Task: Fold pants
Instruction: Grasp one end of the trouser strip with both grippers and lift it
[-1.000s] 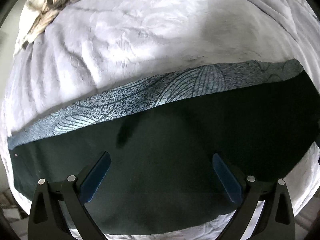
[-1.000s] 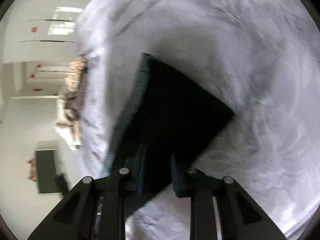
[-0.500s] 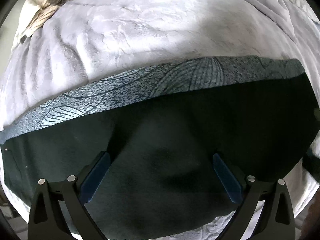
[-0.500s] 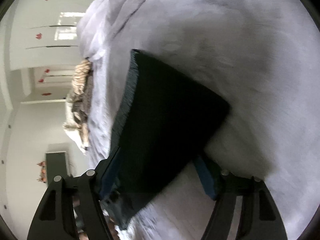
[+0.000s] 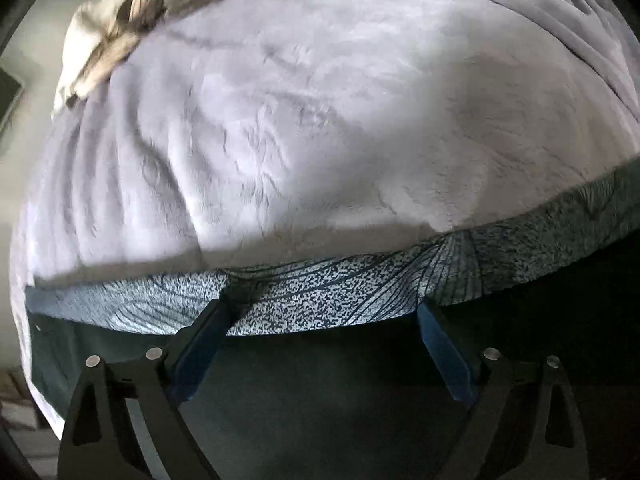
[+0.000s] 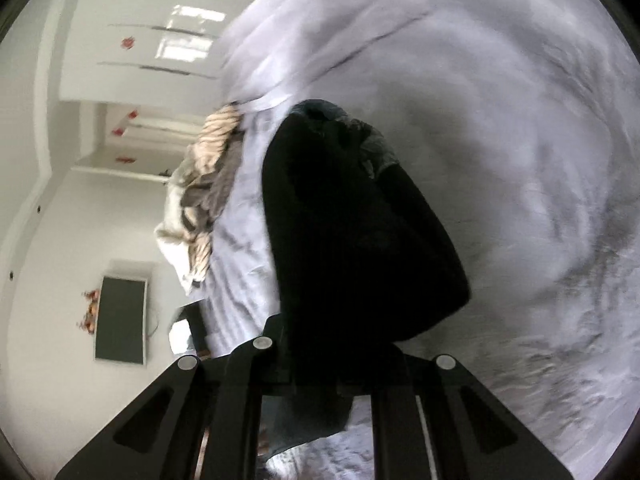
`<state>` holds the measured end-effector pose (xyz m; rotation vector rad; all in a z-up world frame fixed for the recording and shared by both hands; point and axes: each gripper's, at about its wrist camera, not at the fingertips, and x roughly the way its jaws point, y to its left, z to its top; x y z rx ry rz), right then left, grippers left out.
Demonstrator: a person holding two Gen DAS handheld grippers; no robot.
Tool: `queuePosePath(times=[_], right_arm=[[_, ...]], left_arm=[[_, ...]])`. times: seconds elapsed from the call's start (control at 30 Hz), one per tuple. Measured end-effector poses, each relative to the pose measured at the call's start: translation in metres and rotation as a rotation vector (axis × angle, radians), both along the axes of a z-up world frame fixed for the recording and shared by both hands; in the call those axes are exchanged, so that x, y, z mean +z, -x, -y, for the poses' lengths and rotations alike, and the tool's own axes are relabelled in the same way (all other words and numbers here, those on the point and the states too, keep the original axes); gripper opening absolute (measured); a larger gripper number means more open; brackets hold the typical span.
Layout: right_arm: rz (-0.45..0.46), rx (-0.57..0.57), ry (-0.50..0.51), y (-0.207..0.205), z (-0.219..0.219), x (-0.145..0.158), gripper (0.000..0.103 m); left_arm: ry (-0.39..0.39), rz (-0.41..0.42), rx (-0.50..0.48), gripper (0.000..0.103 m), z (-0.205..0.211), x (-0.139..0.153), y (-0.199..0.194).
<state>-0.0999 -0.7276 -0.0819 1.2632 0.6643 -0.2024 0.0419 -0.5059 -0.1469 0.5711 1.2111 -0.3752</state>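
The dark green pants (image 5: 360, 400) with a blue-white patterned band (image 5: 340, 296) along the far edge lie on a pale lilac bedspread (image 5: 300, 140). My left gripper (image 5: 324, 316) is open, its blue pads over the dark cloth with the tips at the patterned band. In the right wrist view the pants (image 6: 352, 240) hang bunched and lifted off the bed. My right gripper (image 6: 316, 344) is shut on the pants; its fingertips are hidden in the dark cloth.
A crumpled beige striped cloth (image 5: 120, 20) lies at the far left of the bed; it also shows in the right wrist view (image 6: 204, 184). A wall-mounted dark screen (image 6: 120, 320) and white cupboards (image 6: 168, 52) stand beyond the bed.
My right gripper opened half a second ago, then shut on the pants and lifted them into a bunch. My left gripper slid forward over the pants to the patterned band.
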Motion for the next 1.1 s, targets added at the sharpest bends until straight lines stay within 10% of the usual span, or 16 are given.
queuePosePath(times=[0.47,0.73,0.93,1.1], right_arm=[[-0.072,0.336,0.364,-0.075,-0.129,0.093,0.013],[-0.343,0.556,0.577,-0.154,-0.276,0.027,0.018],[-0.563,0.711,0.935,-0.172,-0.367,0.007,0.051],[-0.399,0.700,0.716,-0.138,-0.360,0.046,0.063]], left_arm=[[0.158,-0.072,0.037,0.096,-0.135,0.064,-0.037],[0.099,-0.095,0.199,0.096,-0.259,0.069,-0.075],[0.121,-0.125,0.227,0.096,-0.308,0.071,-0.082],[0.222,-0.197,0.153,0.096,-0.307,0.079,-0.069]])
